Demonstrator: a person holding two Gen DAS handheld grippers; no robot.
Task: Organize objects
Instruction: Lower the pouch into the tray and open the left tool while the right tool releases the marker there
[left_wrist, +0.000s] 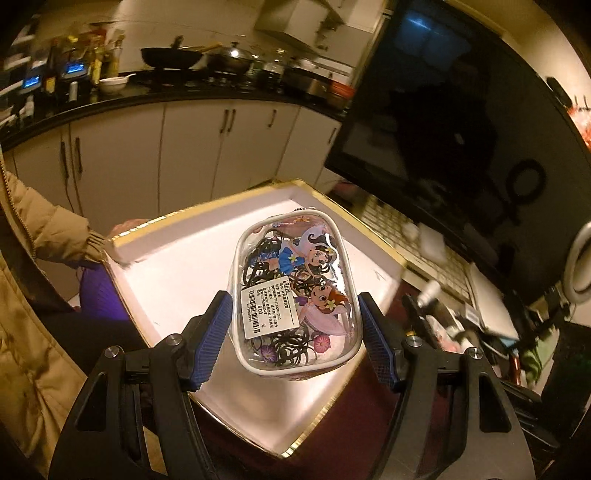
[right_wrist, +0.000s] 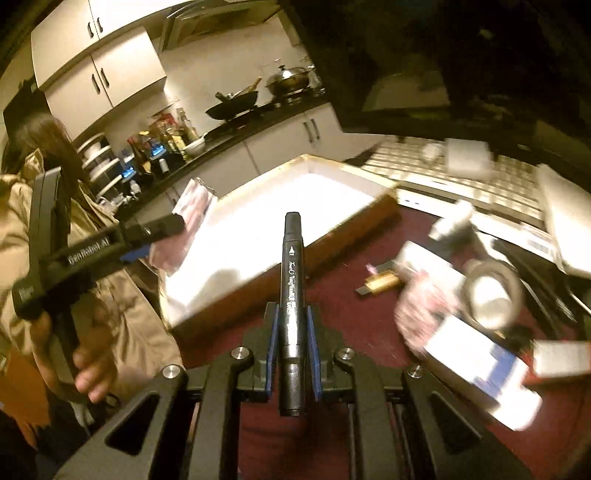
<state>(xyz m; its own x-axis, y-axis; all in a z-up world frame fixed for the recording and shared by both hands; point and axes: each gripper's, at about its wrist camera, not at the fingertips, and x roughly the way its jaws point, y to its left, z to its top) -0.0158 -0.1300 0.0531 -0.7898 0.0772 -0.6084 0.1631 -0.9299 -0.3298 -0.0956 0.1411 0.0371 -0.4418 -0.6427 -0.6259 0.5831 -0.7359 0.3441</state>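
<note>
In the left wrist view my left gripper (left_wrist: 295, 314) is shut on a clear zip pouch (left_wrist: 295, 291) full of black hair ties, with cartoon girls and a barcode label on it. It holds the pouch above a white, gold-rimmed box (left_wrist: 177, 266). In the right wrist view my right gripper (right_wrist: 291, 317) is shut on a black marker pen (right_wrist: 292, 280) that points forward toward the same box (right_wrist: 295, 199). The left gripper with the pouch (right_wrist: 195, 206) shows at the left there, over the box's far corner.
The box sits on a dark red table (right_wrist: 351, 258). To its right lie a keyboard (right_wrist: 461, 173), a small gold object (right_wrist: 380, 282), a tape roll (right_wrist: 491, 291) and blurred clutter. A dark monitor (left_wrist: 461, 110) stands behind. A kitchen counter (left_wrist: 166, 92) is beyond.
</note>
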